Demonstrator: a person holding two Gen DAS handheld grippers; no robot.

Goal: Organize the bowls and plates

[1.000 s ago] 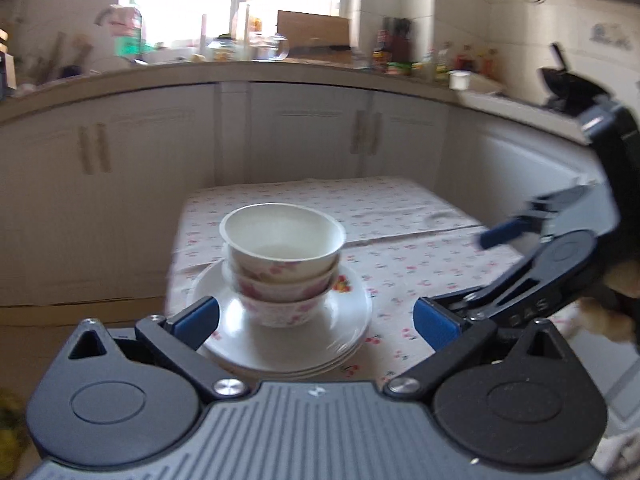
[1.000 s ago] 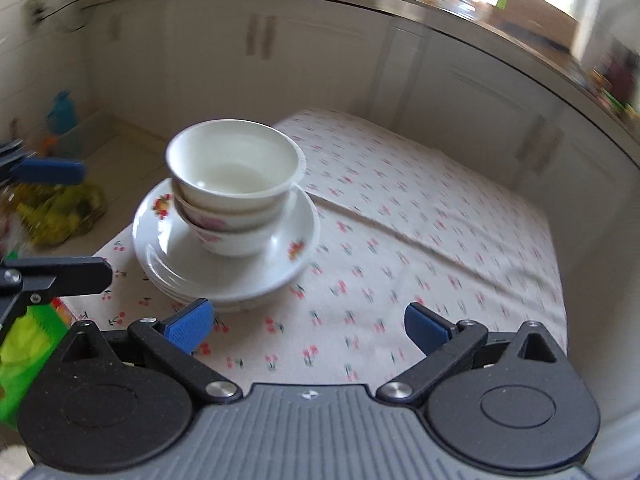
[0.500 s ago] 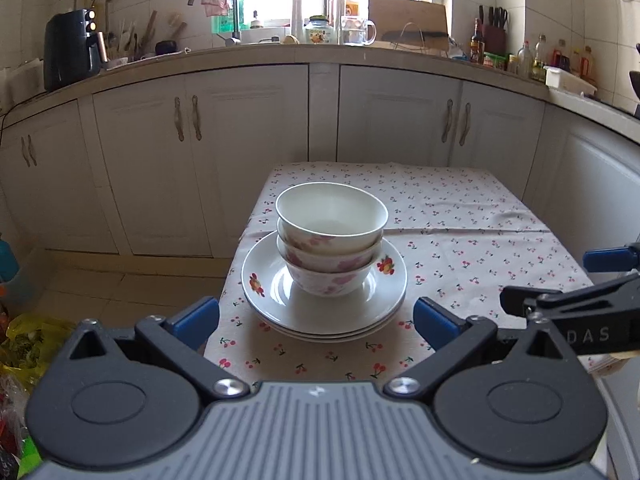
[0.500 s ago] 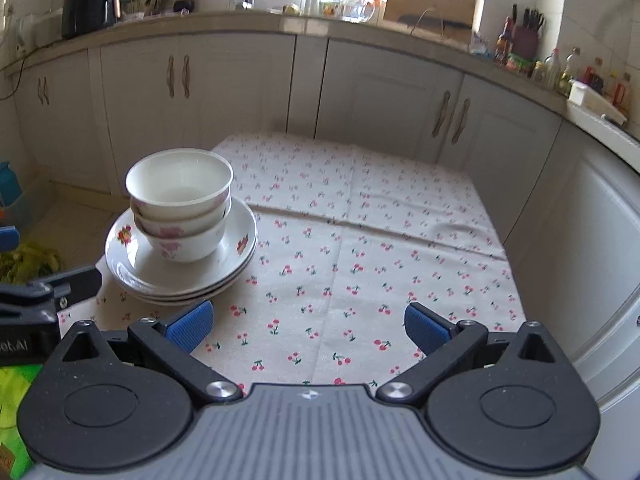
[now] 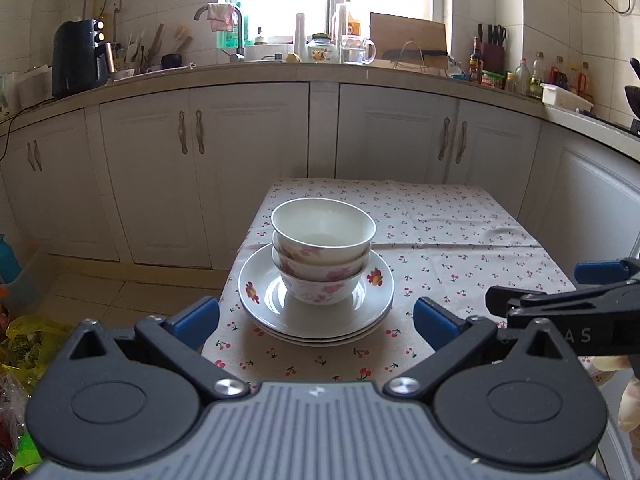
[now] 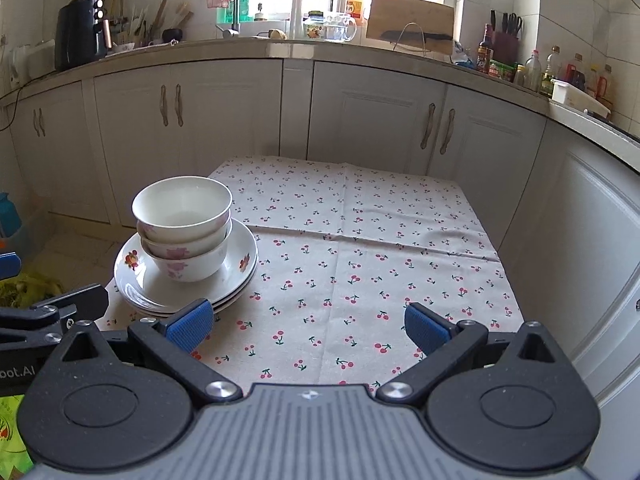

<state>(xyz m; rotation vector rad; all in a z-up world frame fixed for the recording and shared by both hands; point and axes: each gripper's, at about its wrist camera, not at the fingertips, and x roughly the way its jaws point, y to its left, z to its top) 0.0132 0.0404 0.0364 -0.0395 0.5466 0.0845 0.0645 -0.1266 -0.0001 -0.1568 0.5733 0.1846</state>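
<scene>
Three white bowls (image 5: 323,250) (image 6: 183,227) with pink flowers sit nested on a stack of white flowered plates (image 5: 372,300) (image 6: 132,292), near the front left corner of a cherry-print tablecloth (image 6: 360,264). My left gripper (image 5: 316,320) hangs open just in front of the stack, level with the plates, with nothing between its blue pads. My right gripper (image 6: 306,326) is open over bare cloth to the right of the stack; its fingers also show at the right edge of the left wrist view.
White cabinets (image 5: 248,168) and a cluttered counter (image 5: 320,64) wrap round behind and to the right of the table. The table's left edge drops to the tiled floor (image 5: 120,292), where yellow and green bags (image 5: 24,340) lie. A black appliance (image 5: 78,58) stands on the counter at left.
Both grippers have drawn back and levelled out, so the stack looks smaller and farther. The views swung from blurred and tilted to steady. Bowls and plates have not moved.
</scene>
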